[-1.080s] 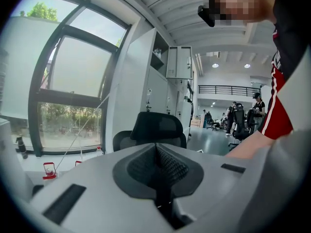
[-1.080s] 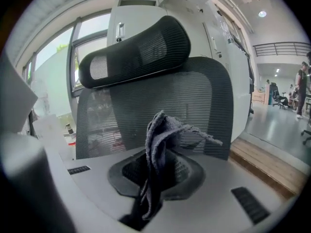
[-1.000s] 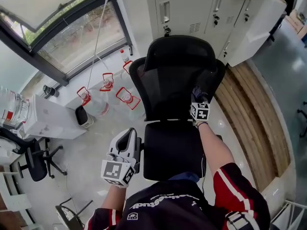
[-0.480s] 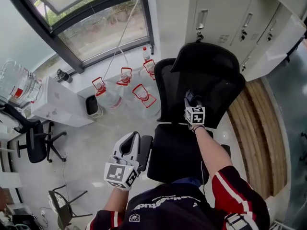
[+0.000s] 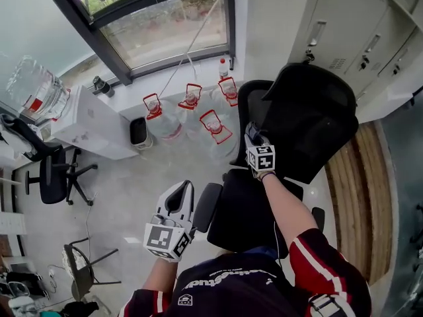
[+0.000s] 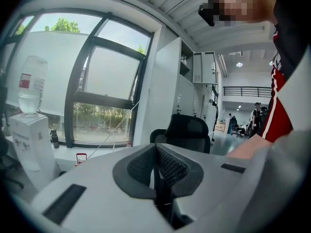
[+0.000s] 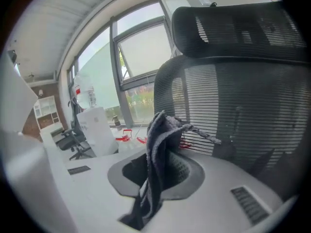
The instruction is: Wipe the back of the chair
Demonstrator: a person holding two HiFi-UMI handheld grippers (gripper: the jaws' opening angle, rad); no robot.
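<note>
A black office chair with a mesh back (image 5: 310, 131) and a headrest (image 5: 317, 84) stands in front of me in the head view. My right gripper (image 5: 253, 137) is at the left edge of the mesh back, shut on a grey cloth (image 7: 156, 188). In the right gripper view the cloth sticks up between the jaws, close to the mesh back (image 7: 233, 115) below the headrest (image 7: 233, 28). My left gripper (image 5: 173, 207) hangs low beside the chair's left armrest (image 5: 206, 207). Its jaws are shut with nothing in them, and the chair (image 6: 187, 132) shows beyond them.
Several water jugs with red handles (image 5: 211, 127) stand on the floor left of the chair, next to a dark bin (image 5: 139, 132). A white dispenser (image 5: 86, 124) and another office chair (image 5: 56, 174) are further left. Grey lockers (image 5: 350, 25) stand behind the chair.
My right gripper has carried the cloth leftward across the mesh back to its left edge. The view has swung, so the chair sits further right. My left gripper has hardly moved.
</note>
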